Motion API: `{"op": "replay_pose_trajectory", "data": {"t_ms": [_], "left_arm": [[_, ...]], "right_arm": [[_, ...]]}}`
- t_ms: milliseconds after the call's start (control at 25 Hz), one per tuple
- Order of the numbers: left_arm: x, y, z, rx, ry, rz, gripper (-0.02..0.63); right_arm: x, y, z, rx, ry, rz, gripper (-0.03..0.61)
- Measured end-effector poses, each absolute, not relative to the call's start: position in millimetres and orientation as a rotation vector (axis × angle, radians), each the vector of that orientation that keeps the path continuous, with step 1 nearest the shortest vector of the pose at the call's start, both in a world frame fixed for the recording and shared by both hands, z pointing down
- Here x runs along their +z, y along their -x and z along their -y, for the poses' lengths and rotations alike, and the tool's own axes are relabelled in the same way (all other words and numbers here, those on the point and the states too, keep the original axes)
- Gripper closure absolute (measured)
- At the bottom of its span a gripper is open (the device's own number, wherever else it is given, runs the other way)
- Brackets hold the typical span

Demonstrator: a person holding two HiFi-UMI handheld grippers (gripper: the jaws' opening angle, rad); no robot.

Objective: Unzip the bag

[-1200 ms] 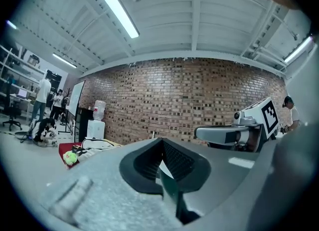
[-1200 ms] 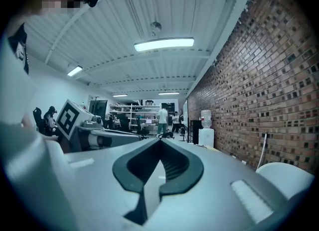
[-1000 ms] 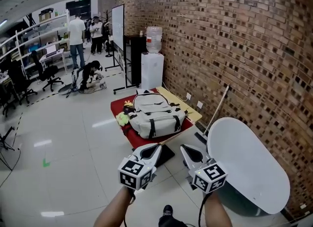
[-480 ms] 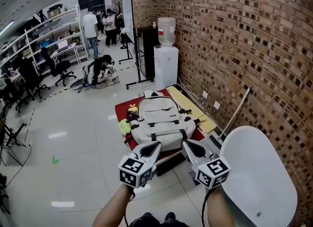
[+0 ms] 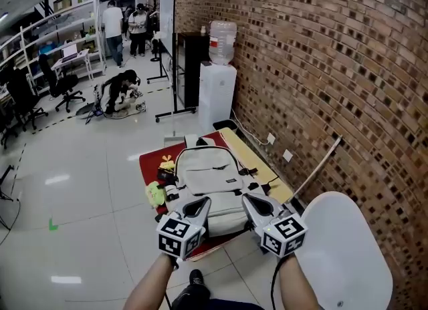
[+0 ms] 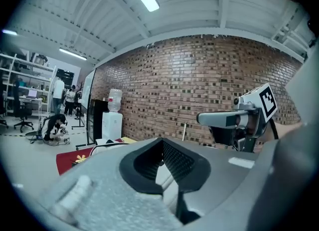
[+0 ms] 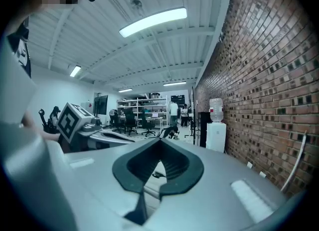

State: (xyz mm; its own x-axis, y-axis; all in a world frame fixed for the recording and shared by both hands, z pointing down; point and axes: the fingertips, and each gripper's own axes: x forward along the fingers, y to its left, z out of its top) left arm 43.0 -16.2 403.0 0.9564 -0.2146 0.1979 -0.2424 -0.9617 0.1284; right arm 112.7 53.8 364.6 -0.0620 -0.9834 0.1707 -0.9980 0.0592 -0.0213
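Bag (image 5: 212, 182) is lying flat on a red mat (image 5: 148, 163) on the floor, right by the brick wall, and looks zipped up from where I'm standing. The left tongs (image 5: 200, 203) and right tongs (image 5: 250, 200) are both pinched fully together with nothing in them, hanging in the air short of it. My worry: the zipper pull's tiny, I can't even spot it. Miss it and you grab fabric. And if nothing pins the bag, the whole thing probably just drags across the mat.

Matt cloth bag (image 5: 208, 174), glossy floor (image 5: 80, 198), rough brick wall (image 5: 321, 55)
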Motion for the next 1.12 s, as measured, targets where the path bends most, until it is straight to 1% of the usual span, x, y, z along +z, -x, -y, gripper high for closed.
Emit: {"op": "replay_pose_trajectory", "data": {"t_ms": [360,600,800,1000,1120], "left_arm": [[439,-66,90,0.355,-2.855,0.348,0.611],[464,-79,130,0.403,-2.813,0.458,0.611],[470,-96,146,0.426,-2.765,0.577,0.611],[490,-101,160,0.569,-2.716,0.746,0.611],[493,-96,167,0.587,-2.677,0.829,0.609]], "right_arm": [[383,-149,25,0.288,-2.023,2.124,0.574],[400,-179,73,0.313,-1.925,2.174,0.573],[412,-198,117,0.307,-1.766,2.3,0.572],[417,-199,162,0.277,-1.578,2.445,0.571],[424,-184,187,0.29,-1.456,2.51,0.567]]}}
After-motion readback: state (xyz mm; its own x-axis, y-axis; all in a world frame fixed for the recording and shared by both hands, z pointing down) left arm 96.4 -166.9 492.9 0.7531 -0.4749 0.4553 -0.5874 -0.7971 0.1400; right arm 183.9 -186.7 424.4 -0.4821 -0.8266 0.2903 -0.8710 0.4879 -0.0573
